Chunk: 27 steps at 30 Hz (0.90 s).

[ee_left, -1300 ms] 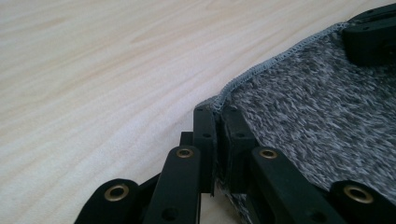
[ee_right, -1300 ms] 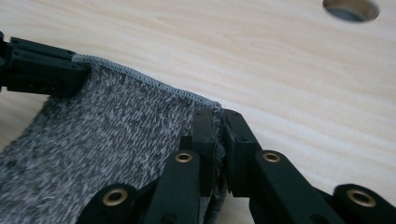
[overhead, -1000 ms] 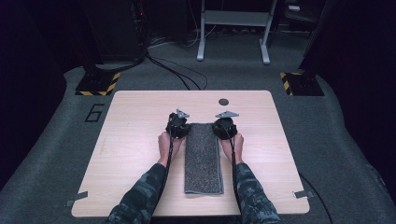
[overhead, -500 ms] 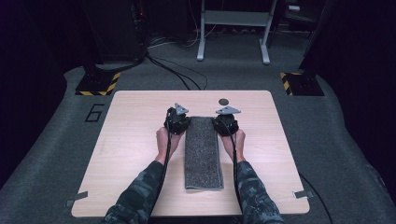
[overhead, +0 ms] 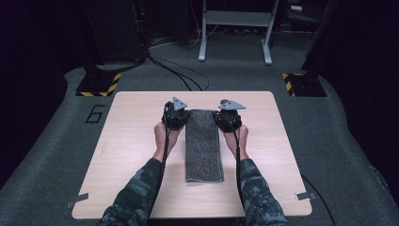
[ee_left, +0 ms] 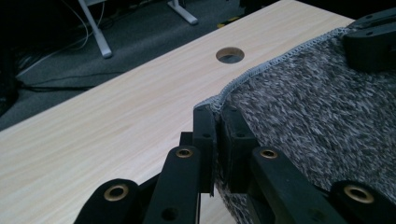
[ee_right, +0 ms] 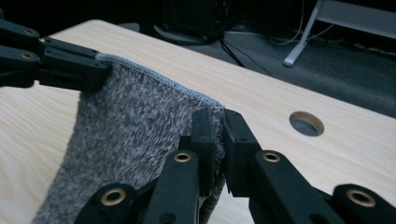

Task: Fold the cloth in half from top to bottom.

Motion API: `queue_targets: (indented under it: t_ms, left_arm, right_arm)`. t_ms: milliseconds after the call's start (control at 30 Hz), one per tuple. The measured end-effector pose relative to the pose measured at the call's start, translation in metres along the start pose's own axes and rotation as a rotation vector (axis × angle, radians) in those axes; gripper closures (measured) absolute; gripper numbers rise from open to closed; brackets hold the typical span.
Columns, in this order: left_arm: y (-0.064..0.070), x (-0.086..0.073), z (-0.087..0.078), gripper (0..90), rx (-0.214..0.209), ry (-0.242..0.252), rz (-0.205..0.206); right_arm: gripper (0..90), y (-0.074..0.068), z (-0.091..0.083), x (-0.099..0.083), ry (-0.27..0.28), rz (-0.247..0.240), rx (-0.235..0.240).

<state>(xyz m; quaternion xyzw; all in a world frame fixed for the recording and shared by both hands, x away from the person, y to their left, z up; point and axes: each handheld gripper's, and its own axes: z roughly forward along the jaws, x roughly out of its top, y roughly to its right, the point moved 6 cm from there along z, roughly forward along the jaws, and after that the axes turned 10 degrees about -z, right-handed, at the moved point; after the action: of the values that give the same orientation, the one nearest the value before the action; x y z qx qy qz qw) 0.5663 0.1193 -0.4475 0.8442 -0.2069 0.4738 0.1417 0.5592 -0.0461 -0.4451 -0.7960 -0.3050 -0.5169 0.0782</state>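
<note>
A: Left gripper (ee_left: 217,135): jaws pinched on the far left corner of the towel (overhead: 203,141). Right gripper (ee_right: 217,133): jaws clamped on the far right corner. Keep both grips firm and your hands level, so the far hem stays taut and square.

B: Where does the cloth lie?

A: It runs back from your jaws toward you, a folded grey strip along the middle of the table (overhead: 131,155). Far edge seems lifted, though I can't be sure. The hole (ee_left: 229,55) sits just beyond.

Towel (overhead: 203,143) on table (overhead: 127,141), between grippers
</note>
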Motion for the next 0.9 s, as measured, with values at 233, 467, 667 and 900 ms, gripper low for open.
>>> queue_targets:
  t_ms: [233,467,667,900]
  left_arm:
    - [0.011,-0.001,-0.012,84.8,-0.020,0.021,0.034]
    - [0.015,-0.013,-0.018,84.5,-0.043,0.044,0.025]
    - [0.019,-0.025,-0.023,84.5,-0.070,0.035,0.018]
    - [0.031,-0.039,-0.038,84.0,-0.083,0.038,0.056]
  right_arm:
    - [84.2,-0.005,-0.013,0.002,0.048,-0.017,0.010]
    - [84.2,-0.007,-0.023,-0.012,0.056,-0.033,0.014]
    - [84.1,-0.010,-0.031,-0.021,0.060,-0.046,0.024]
    - [83.8,-0.018,-0.044,-0.034,0.078,-0.050,0.037]
